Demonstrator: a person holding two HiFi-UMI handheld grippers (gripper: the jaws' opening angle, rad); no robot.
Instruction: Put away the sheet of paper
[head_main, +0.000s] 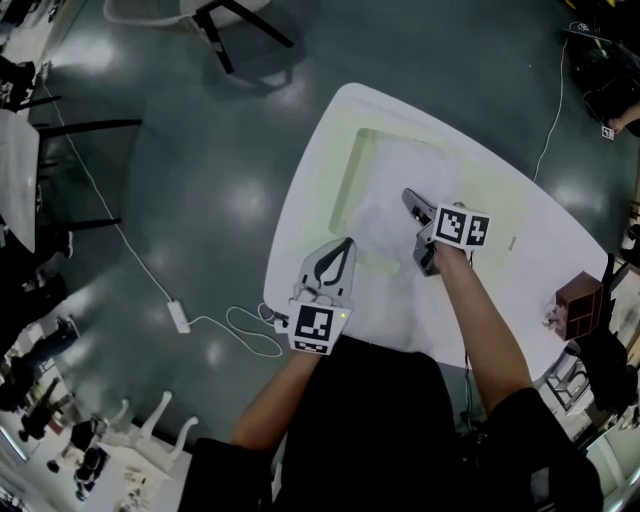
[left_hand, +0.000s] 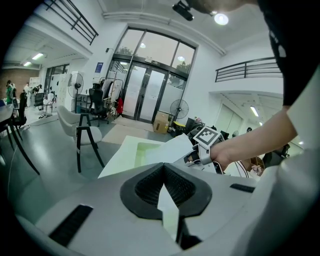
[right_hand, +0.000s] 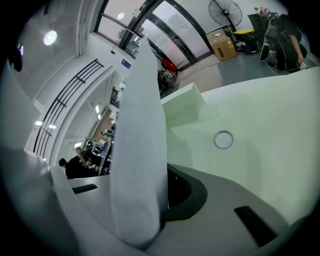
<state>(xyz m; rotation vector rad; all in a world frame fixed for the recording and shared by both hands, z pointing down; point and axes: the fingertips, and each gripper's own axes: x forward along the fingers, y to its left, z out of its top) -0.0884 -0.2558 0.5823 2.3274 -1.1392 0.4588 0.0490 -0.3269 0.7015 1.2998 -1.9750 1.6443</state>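
Observation:
A white sheet of paper (head_main: 385, 215) is held up over the pale green mat (head_main: 345, 190) on the white table (head_main: 300, 215), between both grippers. My left gripper (head_main: 343, 246) is shut on its near left edge; in the left gripper view a thin strip of the paper (left_hand: 168, 210) shows between the black pads. My right gripper (head_main: 411, 198) is shut on the right edge. In the right gripper view the sheet (right_hand: 142, 150) stands as a broad white band rising out of the jaws. The left gripper view also shows the right gripper (left_hand: 199, 152) gripping the far part of the sheet (left_hand: 167, 150).
A brown wooden box (head_main: 580, 303) stands at the table's right edge. A round metal ring (right_hand: 223, 139) is set in the table top. A white cable with an adapter (head_main: 180, 316) lies on the dark floor to the left. Chair legs (head_main: 235, 35) stand beyond the table.

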